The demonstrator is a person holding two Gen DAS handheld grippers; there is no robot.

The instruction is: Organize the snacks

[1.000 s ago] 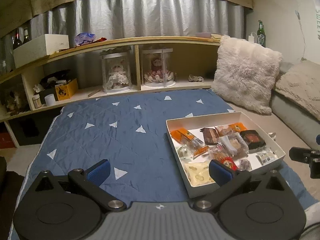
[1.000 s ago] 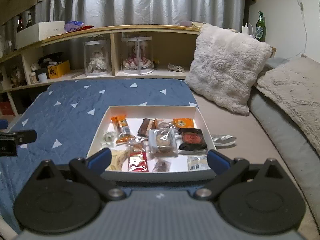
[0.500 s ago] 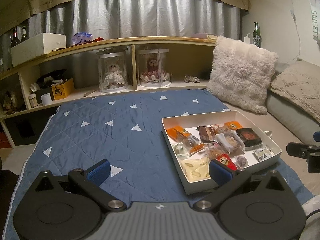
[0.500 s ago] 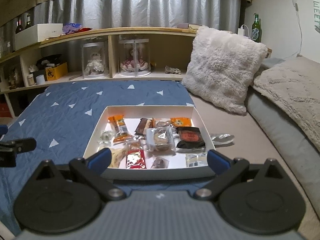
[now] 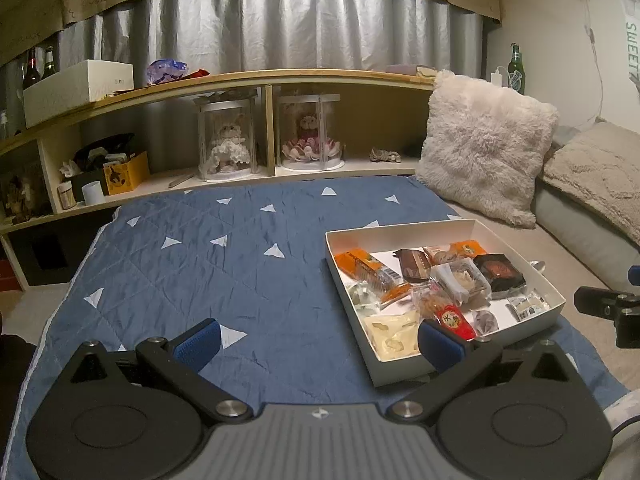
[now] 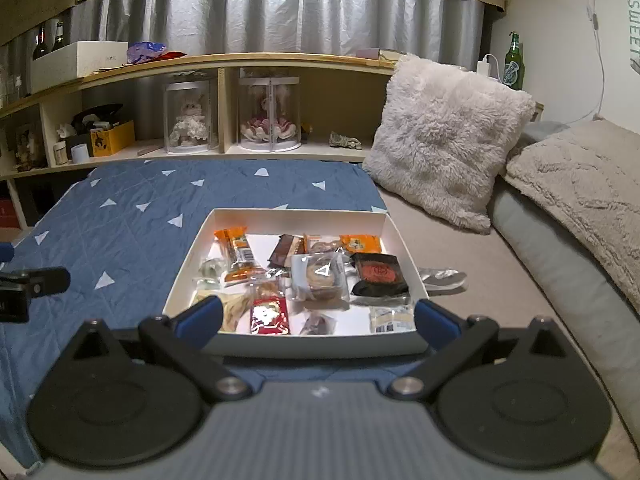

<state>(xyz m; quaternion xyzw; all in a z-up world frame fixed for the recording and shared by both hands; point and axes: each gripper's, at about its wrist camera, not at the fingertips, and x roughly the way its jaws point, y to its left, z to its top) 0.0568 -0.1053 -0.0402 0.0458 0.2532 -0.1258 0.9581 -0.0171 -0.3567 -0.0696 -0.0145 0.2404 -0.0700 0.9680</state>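
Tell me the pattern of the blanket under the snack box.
Blue blanket with scattered white triangles; the left wrist view shows it best.

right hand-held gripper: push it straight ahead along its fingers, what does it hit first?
Most likely the near wall of the white snack box: it spans the gap between the open right hand-held gripper fingers. If it rides above the rim, the red packet comes next. Height is unclear from this view.

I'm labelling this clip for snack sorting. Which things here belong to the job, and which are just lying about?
Part of the job:
white box
wrapped snacks inside it
silver wrapper beside the box
left gripper and right gripper, both open

Just lying about:
fluffy pillow
blue quilt
doll cases
green bottle
yellow box
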